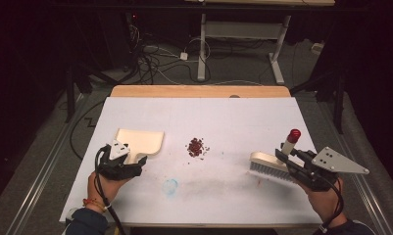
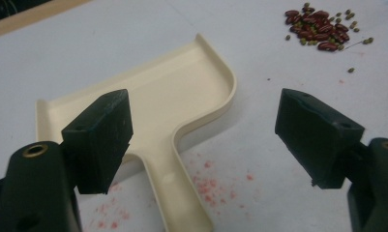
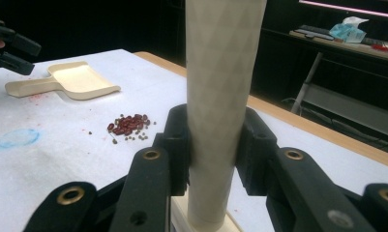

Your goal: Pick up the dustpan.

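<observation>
At lower left, the left gripper [image 1: 135, 164] stands wide open astride the cream dustpan [image 1: 141, 140] handle, gripping nothing; an off-centre close could skid the pan. The beans [image 1: 196, 147] lie heaped at centre (some strays beside). At lower right, the right gripper [image 1: 286, 157] clamps the brush [image 1: 267, 163] handle; a hard sweep risks scattering beans.

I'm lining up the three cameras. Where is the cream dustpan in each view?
High view: dustpan left of centre, by the left hand-held gripper.
Left gripper view: centre, handle running down between the open jaws.
Right gripper view: upper left.
Shared landmark: the bean pile.
</observation>
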A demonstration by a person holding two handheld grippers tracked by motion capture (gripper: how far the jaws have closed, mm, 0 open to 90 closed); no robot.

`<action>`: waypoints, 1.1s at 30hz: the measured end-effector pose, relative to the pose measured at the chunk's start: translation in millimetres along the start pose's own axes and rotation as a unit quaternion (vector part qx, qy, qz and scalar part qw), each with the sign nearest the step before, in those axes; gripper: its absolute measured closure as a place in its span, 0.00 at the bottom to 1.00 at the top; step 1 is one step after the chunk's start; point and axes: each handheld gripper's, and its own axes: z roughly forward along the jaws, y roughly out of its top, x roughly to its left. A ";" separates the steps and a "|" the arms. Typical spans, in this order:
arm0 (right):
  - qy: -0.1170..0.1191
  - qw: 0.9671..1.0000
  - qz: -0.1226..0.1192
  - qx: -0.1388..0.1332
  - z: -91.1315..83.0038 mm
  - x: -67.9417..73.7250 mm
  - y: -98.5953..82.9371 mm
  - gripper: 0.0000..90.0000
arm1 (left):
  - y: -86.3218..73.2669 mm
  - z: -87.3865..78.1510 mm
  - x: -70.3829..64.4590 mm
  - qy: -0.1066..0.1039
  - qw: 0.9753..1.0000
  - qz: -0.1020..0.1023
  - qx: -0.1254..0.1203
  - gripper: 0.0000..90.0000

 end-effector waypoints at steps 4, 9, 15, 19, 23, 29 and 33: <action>-0.004 1.000 0.002 -0.003 1.3 -1.8 0.8 0.78 | 5.2 2.6 -1.2 -0.009 1.000 0.012 -0.011 0.22; -0.007 1.000 0.003 -0.002 2.8 -3.8 1.7 0.78 | 5.2 3.4 -2.8 -0.012 1.000 0.019 -0.010 0.21; -0.009 1.000 0.009 0.001 5.9 -6.3 1.9 0.78 | 4.7 1.0 -5.0 -0.012 1.000 0.027 -0.009 0.21; -0.010 1.000 0.008 -0.001 7.8 -6.5 3.2 0.78 | -2.6 -2.4 -2.2 0.015 1.000 0.016 0.016 0.21; -0.010 1.000 0.006 -0.003 8.9 -6.3 4.7 0.78 | -12.9 -3.0 0.9 0.023 0.999 -0.004 0.041 0.21; -0.012 1.000 0.007 -0.004 11.6 -6.7 6.5 0.78 | -29.1 -6.4 6.1 0.021 0.996 -0.056 0.067 0.20; -0.009 1.000 0.005 -0.005 13.1 -4.6 8.3 0.78 | -38.9 3.0 9.7 0.019 0.992 -0.076 0.098 0.20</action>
